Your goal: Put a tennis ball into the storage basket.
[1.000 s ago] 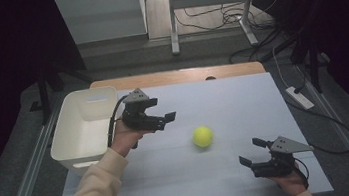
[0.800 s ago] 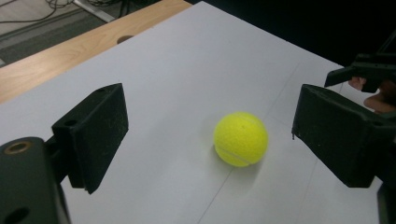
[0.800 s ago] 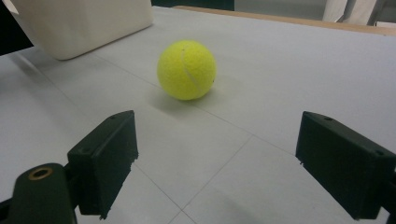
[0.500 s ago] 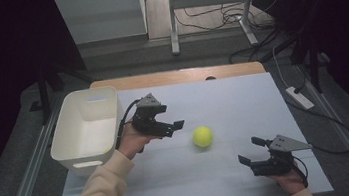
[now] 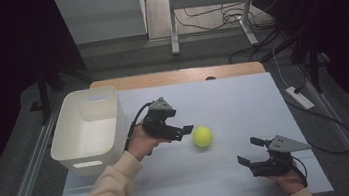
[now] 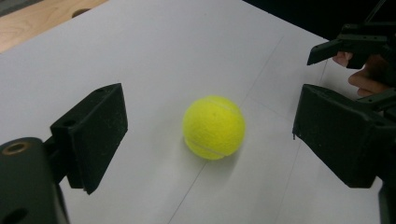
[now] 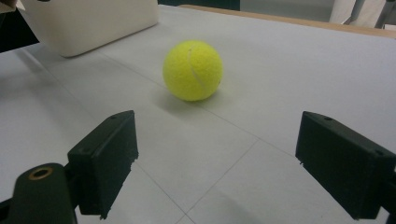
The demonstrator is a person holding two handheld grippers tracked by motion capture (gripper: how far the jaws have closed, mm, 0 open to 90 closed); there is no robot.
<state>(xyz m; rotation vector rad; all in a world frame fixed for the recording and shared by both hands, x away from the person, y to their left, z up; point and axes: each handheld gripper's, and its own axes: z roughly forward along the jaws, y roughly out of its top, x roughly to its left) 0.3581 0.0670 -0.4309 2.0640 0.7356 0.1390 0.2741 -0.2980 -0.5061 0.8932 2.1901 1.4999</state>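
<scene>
Two hand-held grippers, both released: left hand-held gripper just left of ball, not touching; right hand-held gripper near-right on desk, apart.

The table is evenly lit from above, while the room around it falls away to near black. The ball throws a soft, short shadow. Both gripper views are fairly sharp, the near jaws slightly soft. The high view is grainy, without glare.
</scene>
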